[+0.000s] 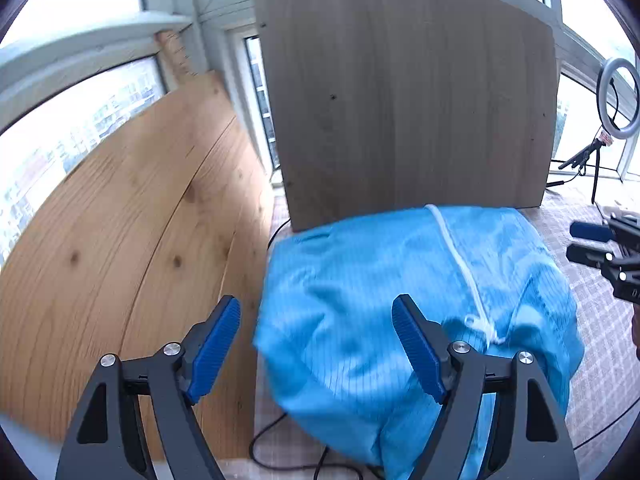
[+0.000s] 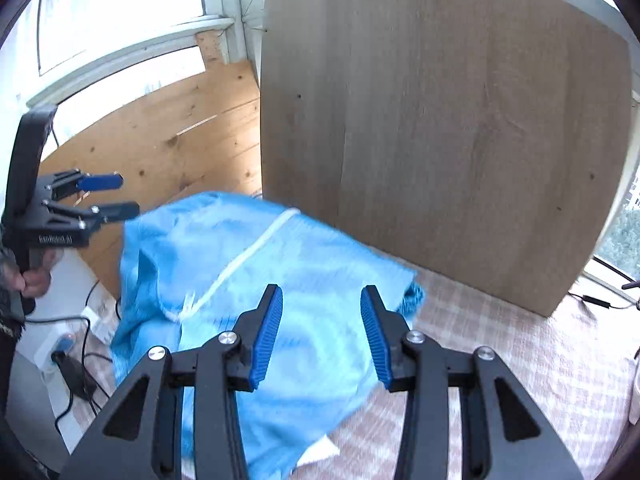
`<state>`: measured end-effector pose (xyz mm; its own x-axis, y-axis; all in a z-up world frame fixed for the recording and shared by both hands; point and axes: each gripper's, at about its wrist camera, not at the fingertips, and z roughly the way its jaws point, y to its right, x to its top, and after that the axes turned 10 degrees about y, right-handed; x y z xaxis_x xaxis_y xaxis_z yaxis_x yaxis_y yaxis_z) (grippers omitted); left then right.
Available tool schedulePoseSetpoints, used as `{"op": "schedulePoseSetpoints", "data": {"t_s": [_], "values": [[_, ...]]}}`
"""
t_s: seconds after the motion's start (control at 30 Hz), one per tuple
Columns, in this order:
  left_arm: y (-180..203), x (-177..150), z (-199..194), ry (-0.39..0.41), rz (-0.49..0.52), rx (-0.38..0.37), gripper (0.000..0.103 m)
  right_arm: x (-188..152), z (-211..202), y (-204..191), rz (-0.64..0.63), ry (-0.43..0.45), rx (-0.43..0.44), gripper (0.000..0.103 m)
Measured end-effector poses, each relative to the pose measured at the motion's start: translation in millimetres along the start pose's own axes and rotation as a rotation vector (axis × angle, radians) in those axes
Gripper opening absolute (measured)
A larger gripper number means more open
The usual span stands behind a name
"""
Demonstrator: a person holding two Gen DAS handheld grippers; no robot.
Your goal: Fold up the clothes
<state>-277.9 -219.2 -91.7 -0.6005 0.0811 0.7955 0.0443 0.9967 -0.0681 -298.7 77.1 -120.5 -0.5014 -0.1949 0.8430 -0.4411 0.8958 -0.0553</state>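
Observation:
A light blue garment (image 1: 360, 280) (image 2: 312, 264) lies bunched on the checked table cover (image 1: 600, 320) (image 2: 500, 340). Its left side hangs over the table edge. A white drawstring (image 1: 464, 268) (image 2: 240, 260) runs across it and ends in a knot. My left gripper (image 1: 316, 308) (image 2: 128, 194) hovers over the garment's left edge, open, with nothing between its blue pads. My right gripper (image 2: 321, 296) (image 1: 571, 242) stands open above the garment's right part, and its pads are off the cloth. A hand (image 2: 34, 278) holds the left gripper's handle.
A grey-brown wooden board (image 1: 400, 100) (image 2: 440, 120) stands upright right behind the garment. A pine panel (image 1: 140, 220) leans at the left under the windows. A ring light (image 1: 618, 98) on a tripod stands at the far right. Cables and a power strip (image 2: 60, 344) lie on the floor left of the table.

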Motion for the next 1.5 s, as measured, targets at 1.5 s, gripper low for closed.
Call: {"op": "schedulePoseSetpoints", "data": {"t_s": [1.5], "values": [[90,-127,-196,-0.104,-0.199,-0.006,0.079,-109,-259,6,0.301,-0.089,-0.162,0.067]]}}
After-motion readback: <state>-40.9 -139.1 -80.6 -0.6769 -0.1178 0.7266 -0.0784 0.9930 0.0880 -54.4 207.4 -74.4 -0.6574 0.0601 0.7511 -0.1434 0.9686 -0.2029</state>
